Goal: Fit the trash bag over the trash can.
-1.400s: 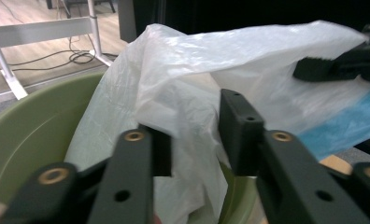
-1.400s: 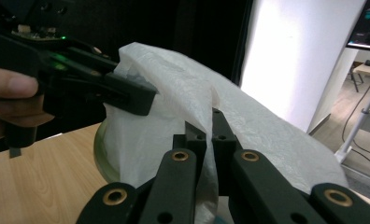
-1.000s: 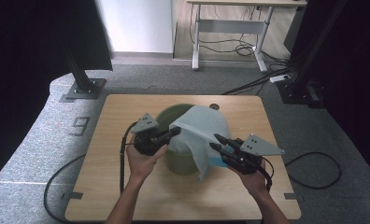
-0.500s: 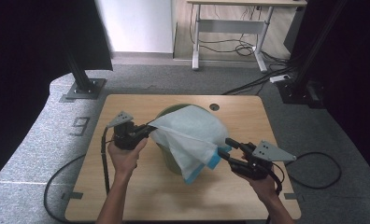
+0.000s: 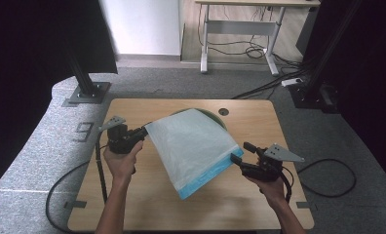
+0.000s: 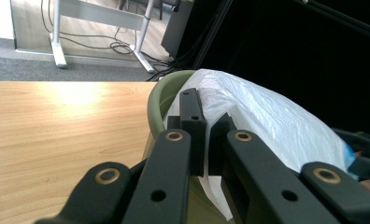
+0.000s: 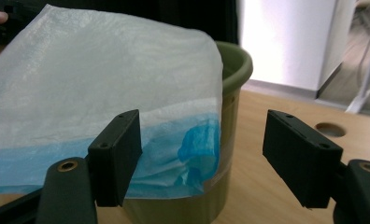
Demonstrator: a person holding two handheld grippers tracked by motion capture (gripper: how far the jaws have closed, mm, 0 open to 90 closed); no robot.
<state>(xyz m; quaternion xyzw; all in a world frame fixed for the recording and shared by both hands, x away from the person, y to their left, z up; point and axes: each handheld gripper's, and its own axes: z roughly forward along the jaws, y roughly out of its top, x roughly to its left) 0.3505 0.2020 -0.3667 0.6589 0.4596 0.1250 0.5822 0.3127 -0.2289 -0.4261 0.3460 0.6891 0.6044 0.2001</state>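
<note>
The pale wooden table [image 5: 147,214] carries an olive-green round plastic bin [image 7: 232,70] at frame centre in the high view, largely covered by a translucent white plastic liner bag with a blue drawstring hem [image 5: 193,146] — draped across the bin's top, not yet opened or fitted. The left gripper [image 5: 141,131], centre-left, is clamped on the bag's upper corner. The right gripper [image 5: 241,153], lower right, has just been opening and stands wide beside the blue hem, nothing gripped — judged early stage, mouth opening and rim fitting remaining.

Black claws [image 5: 239,152], brass-coloured pivot screws, grey triangular top plates, black trailing cables; forearms bare.
</note>
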